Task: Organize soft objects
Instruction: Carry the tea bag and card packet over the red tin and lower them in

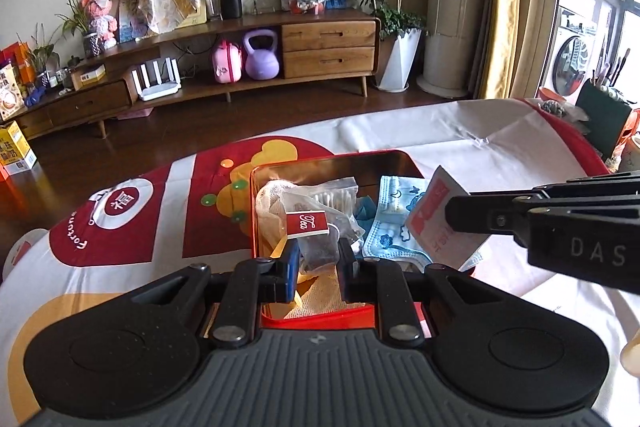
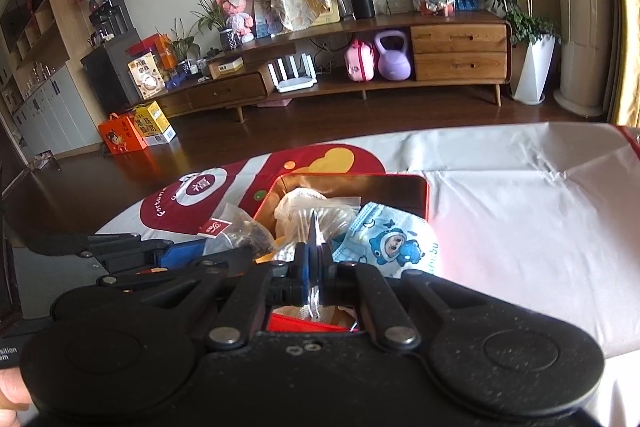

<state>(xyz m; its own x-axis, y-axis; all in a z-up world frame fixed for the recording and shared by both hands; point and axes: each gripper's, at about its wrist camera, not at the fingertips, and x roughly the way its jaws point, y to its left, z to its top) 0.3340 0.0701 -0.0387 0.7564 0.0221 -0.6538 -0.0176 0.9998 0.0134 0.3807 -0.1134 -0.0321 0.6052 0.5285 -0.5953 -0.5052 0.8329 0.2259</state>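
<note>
An open red tin (image 1: 332, 158) with a gold inside stands on the table. It holds a white mesh cloth (image 1: 269, 203), a bag of cotton swabs (image 1: 336, 197) and blue cartoon face masks (image 1: 394, 223). My left gripper (image 1: 319, 258) is over the tin's near end, shut on a clear tea bag (image 1: 316, 239) with a red "Tea" label. My right gripper (image 1: 451, 215) comes in from the right above the masks, shut on a flat white and pink packet (image 1: 430, 223). In the right wrist view, my right gripper (image 2: 316, 251) pinches that packet edge-on above the tin (image 2: 400, 189), beside the masks (image 2: 394, 243) and the tea bag (image 2: 240, 233).
A red, white and yellow printed cloth (image 1: 132, 223) covers the table; its far right part (image 2: 520, 211) is plain white. A dark green box (image 1: 604, 119) and an orange bowl (image 1: 550, 94) sit at the table's far right. A wooden TV cabinet (image 1: 328, 47) stands across the floor.
</note>
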